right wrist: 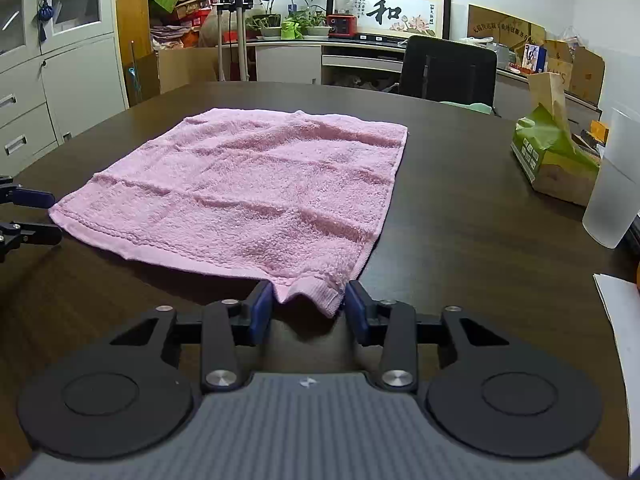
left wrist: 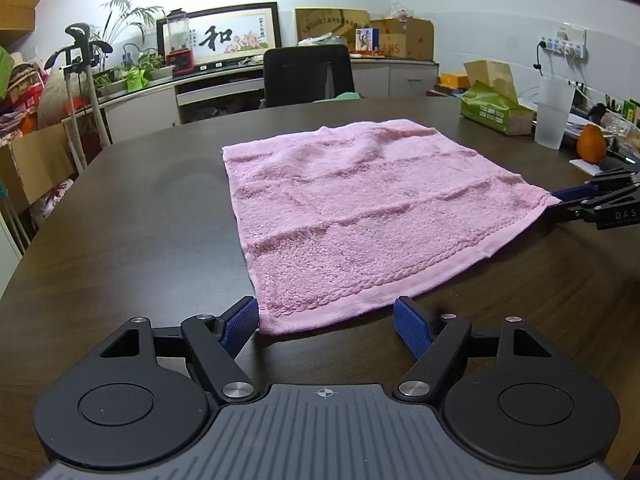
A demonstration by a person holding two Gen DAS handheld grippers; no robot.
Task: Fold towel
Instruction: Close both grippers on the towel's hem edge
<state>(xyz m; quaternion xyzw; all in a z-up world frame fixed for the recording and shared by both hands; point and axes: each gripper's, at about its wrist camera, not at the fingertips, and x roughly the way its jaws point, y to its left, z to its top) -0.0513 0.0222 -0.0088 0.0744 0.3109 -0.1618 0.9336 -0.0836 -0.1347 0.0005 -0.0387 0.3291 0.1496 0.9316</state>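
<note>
A pink towel (left wrist: 352, 208) lies spread flat on the dark wooden table (left wrist: 132, 232); it also shows in the right wrist view (right wrist: 256, 188). My left gripper (left wrist: 326, 320) is open, its blue pads on either side of the towel's near left corner. My right gripper (right wrist: 308, 306) is open around the near right corner, which is slightly lifted and crumpled between the pads. The right gripper also shows at the right edge of the left wrist view (left wrist: 596, 204), and the left gripper shows at the left edge of the right wrist view (right wrist: 28, 216).
A green tissue box (right wrist: 556, 160) and a frosted plastic cup (right wrist: 616, 184) stand at the table's right side, with an orange (left wrist: 591, 144) and papers (right wrist: 620, 320) nearby. A black office chair (left wrist: 308, 74) stands beyond the far edge. Cabinets and clutter line the walls.
</note>
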